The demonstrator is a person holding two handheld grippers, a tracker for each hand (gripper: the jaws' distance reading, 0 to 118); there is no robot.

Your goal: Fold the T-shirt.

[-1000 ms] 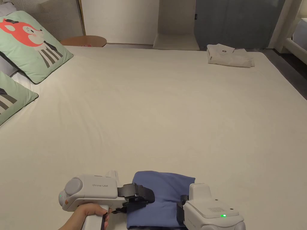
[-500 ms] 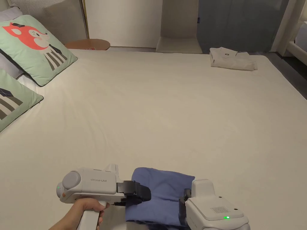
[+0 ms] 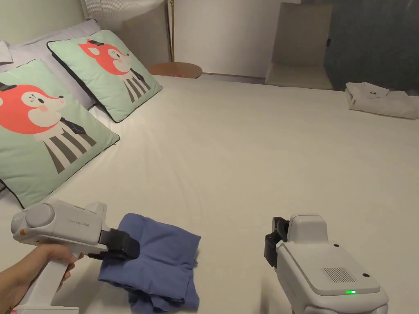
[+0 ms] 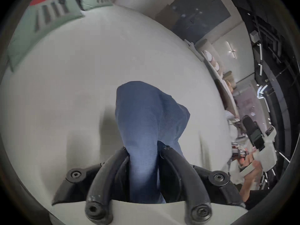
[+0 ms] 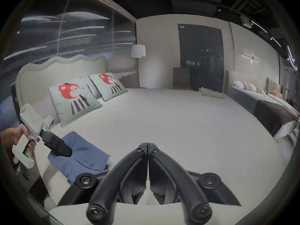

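Note:
A folded blue T-shirt point(image 3: 157, 257) hangs just over the bed, held at its left edge by my left gripper point(image 3: 122, 247). Both jaws press on the blue cloth point(image 4: 142, 131) in the left gripper view, and the bundle droops away from them. From the right gripper view the blue T-shirt point(image 5: 84, 153) sits at lower left with the left gripper point(image 5: 63, 149) clamped on it. My right gripper point(image 3: 273, 241) is off to the right, apart from the shirt. Its jaws meet with nothing between them point(image 5: 147, 145).
The cream bed sheet point(image 3: 253, 155) spreads ahead. Two green fox-print pillows point(image 3: 49, 126) point(image 3: 116, 73) lean at the left. A folded white garment point(image 3: 380, 100) lies at the far right of the bed. A round wooden side table point(image 3: 176, 70) stands behind the bed.
The right gripper has let go of the blue T-shirt and moved off to the right. The left gripper has carried the shirt leftward. The head camera has turned left.

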